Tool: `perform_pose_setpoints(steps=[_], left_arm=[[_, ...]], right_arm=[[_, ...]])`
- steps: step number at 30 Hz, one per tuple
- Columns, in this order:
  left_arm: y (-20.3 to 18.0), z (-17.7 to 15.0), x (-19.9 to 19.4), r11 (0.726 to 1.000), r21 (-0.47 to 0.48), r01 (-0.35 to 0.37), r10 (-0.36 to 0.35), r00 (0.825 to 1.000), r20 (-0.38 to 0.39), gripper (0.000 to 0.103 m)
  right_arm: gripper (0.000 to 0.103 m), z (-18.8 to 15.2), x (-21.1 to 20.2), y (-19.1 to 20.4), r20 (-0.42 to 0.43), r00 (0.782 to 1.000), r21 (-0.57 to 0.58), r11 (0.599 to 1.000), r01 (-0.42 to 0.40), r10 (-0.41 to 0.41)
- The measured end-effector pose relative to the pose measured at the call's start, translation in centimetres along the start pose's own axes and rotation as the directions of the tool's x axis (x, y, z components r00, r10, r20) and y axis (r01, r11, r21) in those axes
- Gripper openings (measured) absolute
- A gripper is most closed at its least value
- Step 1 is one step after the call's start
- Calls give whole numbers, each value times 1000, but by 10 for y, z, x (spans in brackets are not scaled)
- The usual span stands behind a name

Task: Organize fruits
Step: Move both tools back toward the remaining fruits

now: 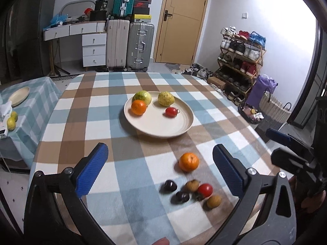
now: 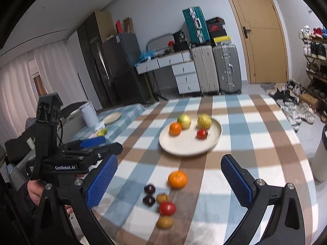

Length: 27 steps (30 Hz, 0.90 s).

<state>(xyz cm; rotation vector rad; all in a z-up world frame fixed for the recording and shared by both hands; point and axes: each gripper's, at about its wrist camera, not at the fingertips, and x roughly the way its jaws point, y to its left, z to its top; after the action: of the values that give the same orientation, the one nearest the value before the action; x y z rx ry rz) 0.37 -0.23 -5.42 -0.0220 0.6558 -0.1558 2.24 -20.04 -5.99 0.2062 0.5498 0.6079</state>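
A cream plate (image 1: pixel 177 130) stands mid-table on the checked cloth. It holds an orange (image 1: pixel 138 107), a green-yellow fruit (image 1: pixel 143 97), a yellow fruit (image 1: pixel 166 98) and a red tomato (image 1: pixel 170 111). Nearer me, loose on the cloth, lie another orange (image 1: pixel 189 162), a red tomato (image 1: pixel 205 190), two dark fruits (image 1: pixel 170 185) and two brown ones (image 1: pixel 213 201). My left gripper (image 1: pixel 160 157) hangs open above the cloth, left of this cluster. My right gripper (image 2: pixel 169 163) is open above the loose orange (image 2: pixel 177 179), holding nothing. Each gripper shows at the edge of the other's view.
A lower side table at the left carries a second plate (image 1: pixel 19 96) and yellow-green fruits (image 1: pixel 11 123). Suitcases (image 1: pixel 139 45), drawers and a door stand behind the table. A shoe rack (image 1: pixel 241 61) and a woven basket (image 1: pixel 273 108) are on the right.
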Motion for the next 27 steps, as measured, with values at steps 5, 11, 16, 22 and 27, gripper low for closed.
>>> perform_pose_setpoints(steps=[5,11,16,22,27], left_arm=[[3,-17,5,1000,-11,-14,14,1000,-22,102],[8,-32,25,1000,-19,-21,20,998,-65,102],[12,-38,39,999,-31,-20,17,996,-88,102],[21,-44,53,998,-55,-27,21,993,-117,102],[25,-49,59,998,-62,-24,15,991,-136,102]], right_arm=[[103,-27,9,-1,-81,996,31,999,-25,27],[103,-61,28,4,-176,984,39,999,-28,34],[103,-80,41,2,-230,972,65,997,-32,47],[102,-95,49,2,-264,963,71,996,-45,62],[87,-99,57,2,-283,957,72,996,-48,66]])
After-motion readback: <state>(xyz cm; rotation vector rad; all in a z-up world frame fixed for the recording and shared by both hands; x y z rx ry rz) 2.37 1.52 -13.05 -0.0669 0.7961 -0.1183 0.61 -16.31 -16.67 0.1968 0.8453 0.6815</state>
